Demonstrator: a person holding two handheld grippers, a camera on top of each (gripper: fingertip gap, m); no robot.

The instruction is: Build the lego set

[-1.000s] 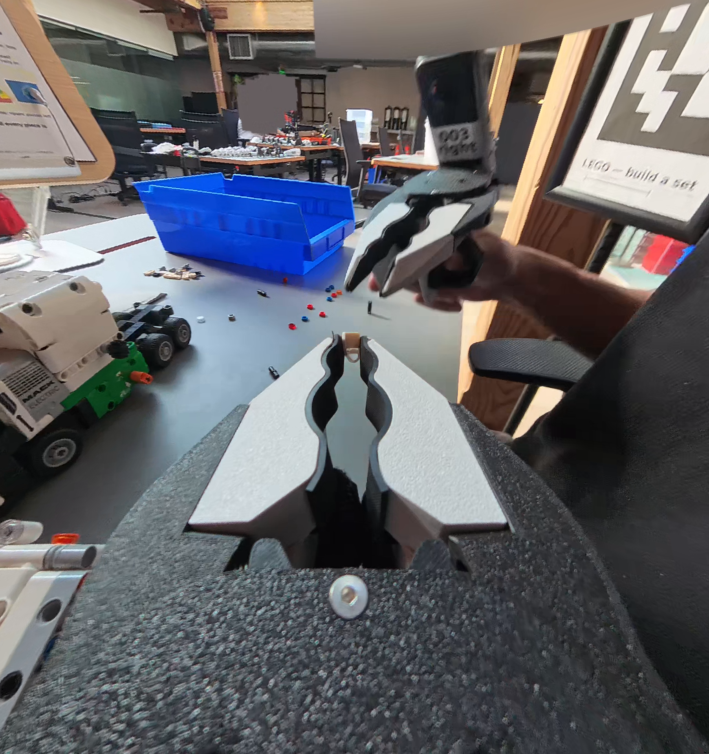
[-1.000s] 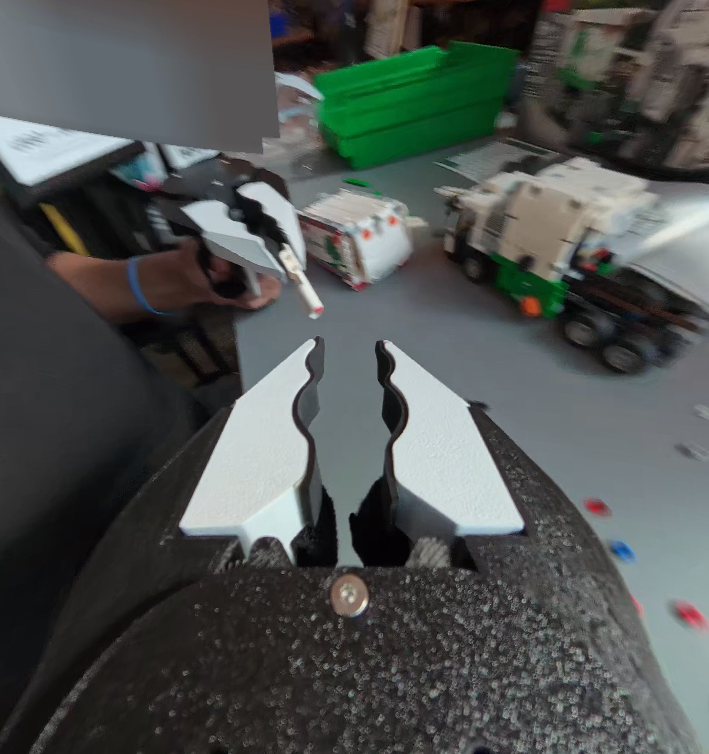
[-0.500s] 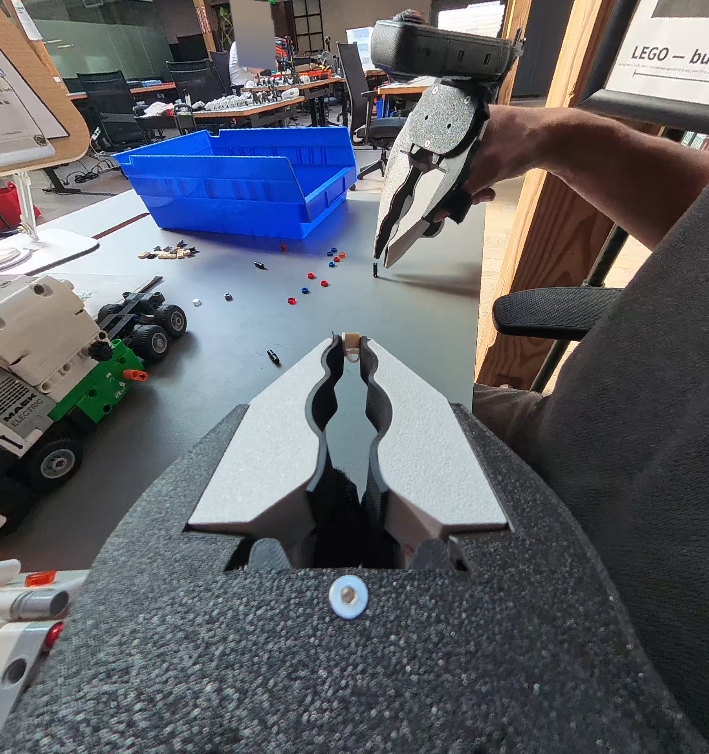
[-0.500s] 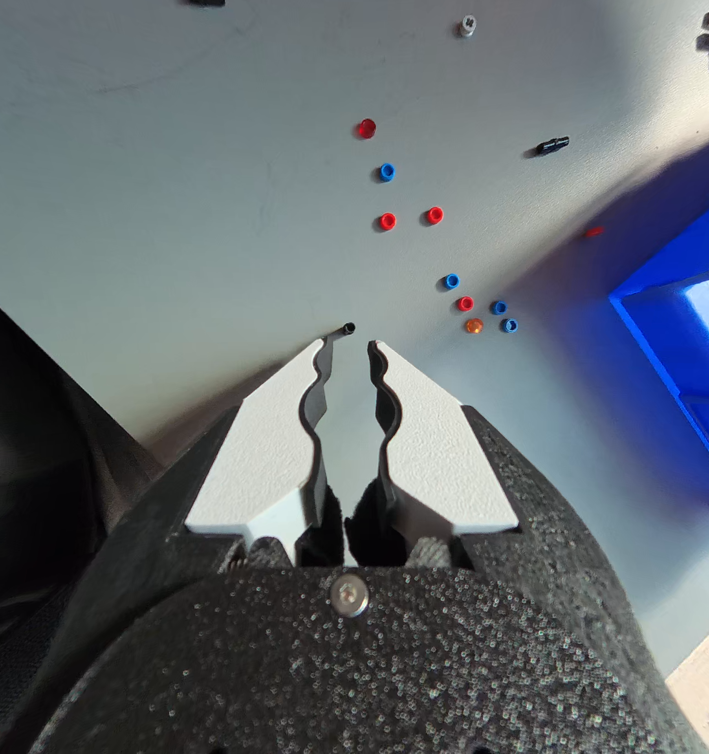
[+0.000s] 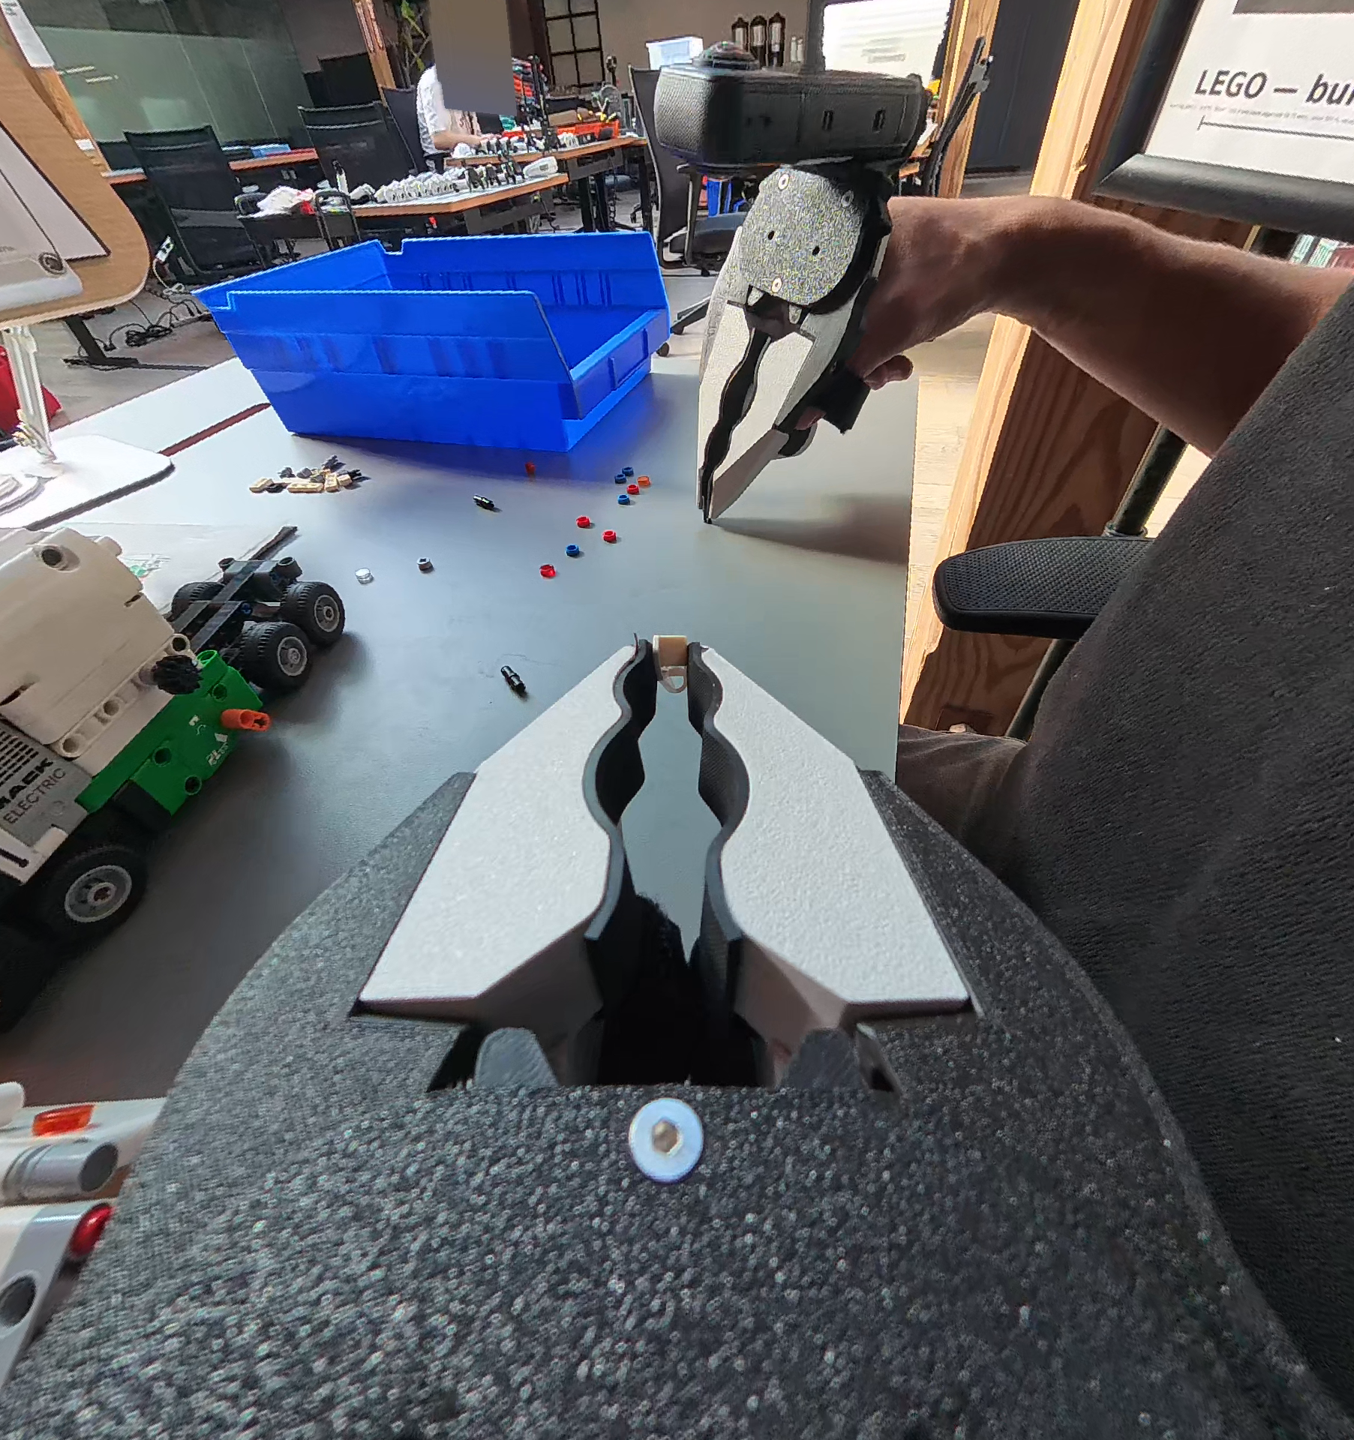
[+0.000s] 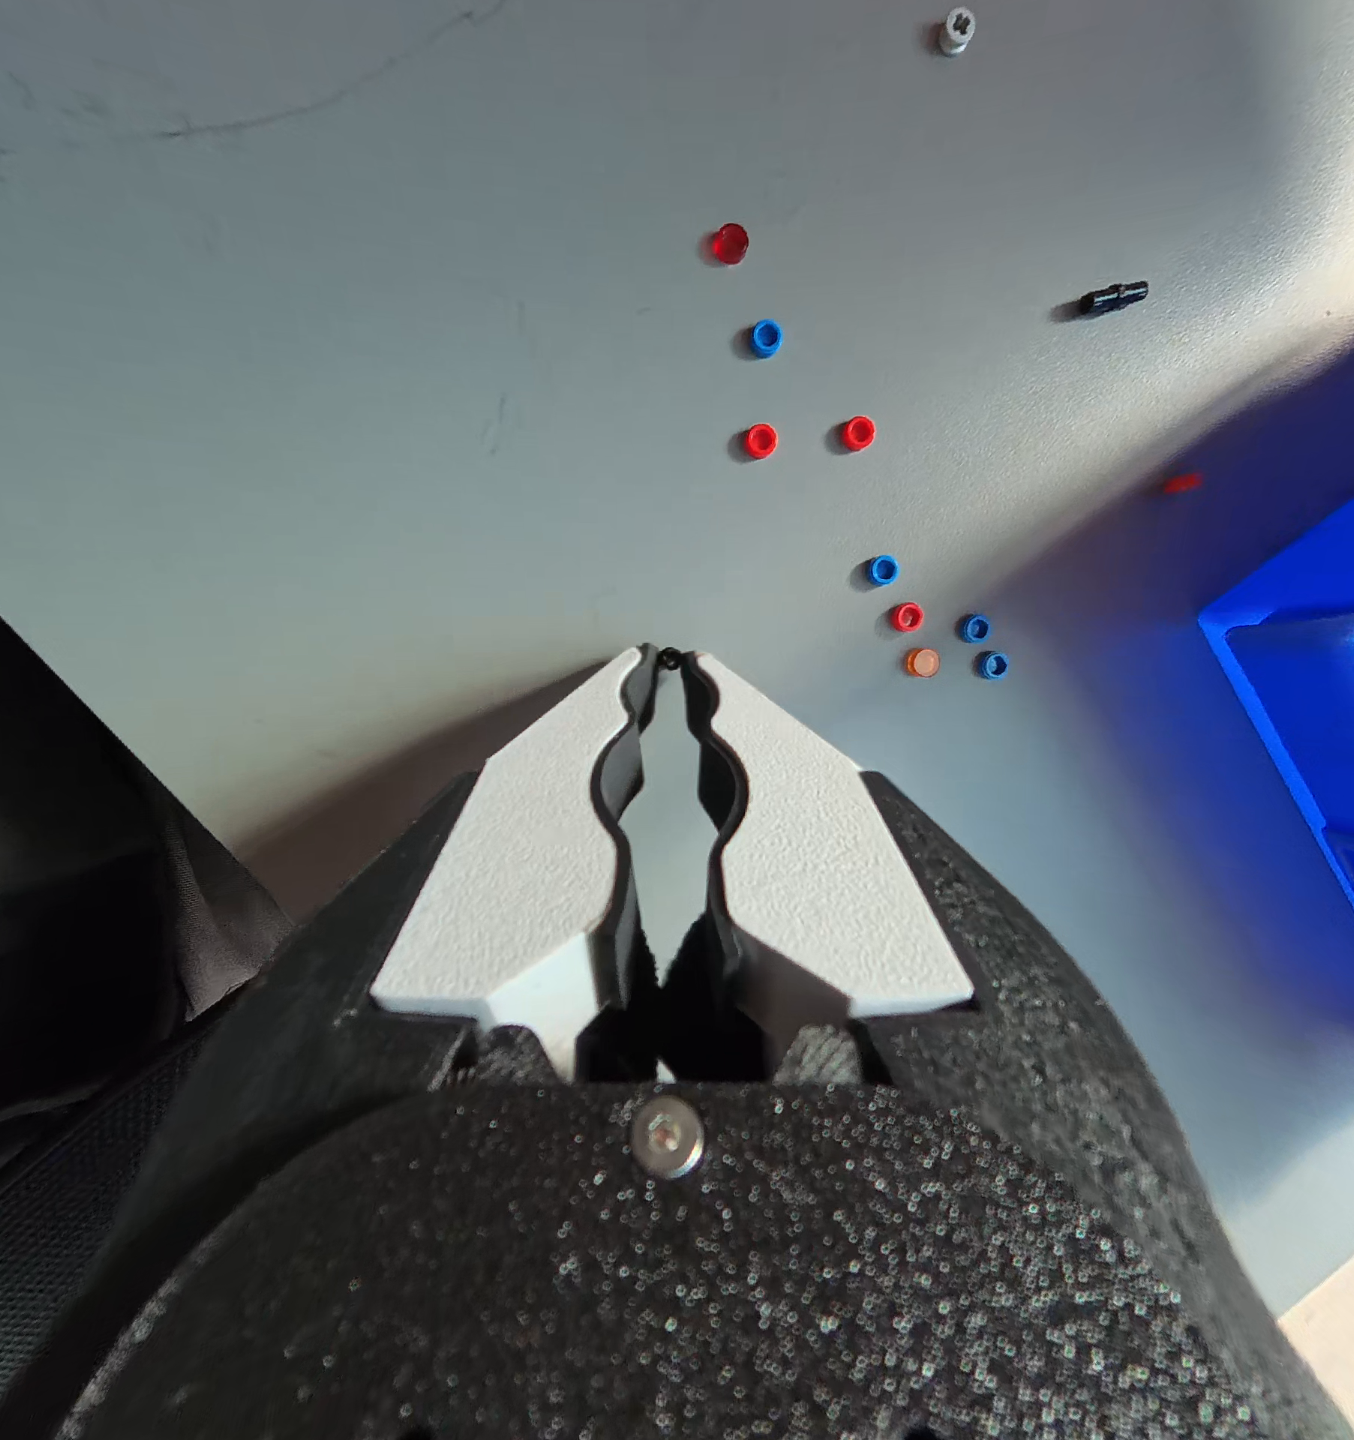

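Black pin pinched by right gripper fingers, on table.

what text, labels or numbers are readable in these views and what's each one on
I won't copy out wording; here is what bears it.
white framed sign, top right of left wrist view: large print, legible.
toy truck, cab side: dark lettering, legible.
paper sheet on wooden board, top left: too small to read.
right wrist view: no writing.
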